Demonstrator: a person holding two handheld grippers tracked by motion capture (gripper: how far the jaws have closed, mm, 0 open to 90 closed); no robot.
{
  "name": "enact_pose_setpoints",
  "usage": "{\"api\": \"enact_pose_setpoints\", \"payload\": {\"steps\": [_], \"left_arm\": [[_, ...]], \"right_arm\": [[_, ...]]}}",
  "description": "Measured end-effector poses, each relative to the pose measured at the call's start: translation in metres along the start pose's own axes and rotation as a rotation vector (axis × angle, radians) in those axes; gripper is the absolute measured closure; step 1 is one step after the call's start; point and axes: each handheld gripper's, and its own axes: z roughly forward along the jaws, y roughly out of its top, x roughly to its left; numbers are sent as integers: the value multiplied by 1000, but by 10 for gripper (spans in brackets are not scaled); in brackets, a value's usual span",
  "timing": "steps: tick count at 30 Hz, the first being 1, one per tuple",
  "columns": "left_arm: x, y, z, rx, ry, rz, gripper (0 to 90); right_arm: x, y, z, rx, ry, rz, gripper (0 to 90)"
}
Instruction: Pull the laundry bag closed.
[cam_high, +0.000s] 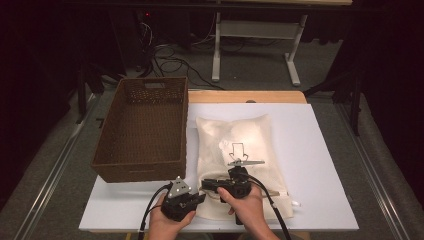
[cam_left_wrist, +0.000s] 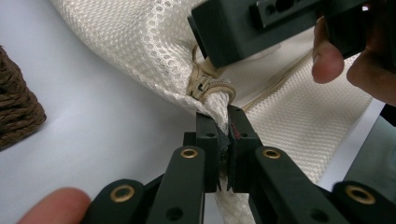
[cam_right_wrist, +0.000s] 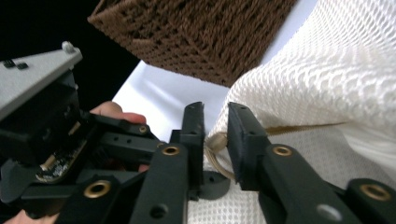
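While the left hand-held gripper (cam_left_wrist: 223, 140) pinches the mesh bag (cam_left_wrist: 140, 51), its zipper pull (cam_left_wrist: 201, 86) sits half-hidden.

No text, label, brand or number can be read in any of the pictures. The one sign-like mark is a dark outline, roughly arrow- or house-shaped, seen in the high view on or through the white mesh laundry bag (cam_high: 239, 150); it carries no letters that can be made out. The brown woven basket (cam_high: 142, 130) bears no tag or print. The beige zipper slider (cam_left_wrist: 201, 87) in the left gripper view shows no legible stamp. The small circuit board on the left gripper (cam_right_wrist: 56, 169), seen in the right gripper view, is too blurred to read any marking.
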Motion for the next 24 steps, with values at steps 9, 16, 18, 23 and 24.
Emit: {"api": "enact_pose_setpoints", "payload": {"steps": [9, 16, 18, 23, 24], "left_arm": [[2, -4, -2, 14, 15, 11, 853], [5, -6, -4, 17, 27, 0, 849], [5, -7, -4, 18, 29, -10, 846], [8, -8, -6, 3, 12, -35, 798], [9, -8, -7, 1, 5, -33, 793]], "right_arm": [[2, -3, 4, 63, 22, -7, 835], [2, -4, 6, 107, 34, -19, 873], [3, -5, 6, 110, 32, -29, 874], [4, -7, 7, 102, 30, -36, 874], [4, -7, 7, 99, 30, -39, 875]]}}
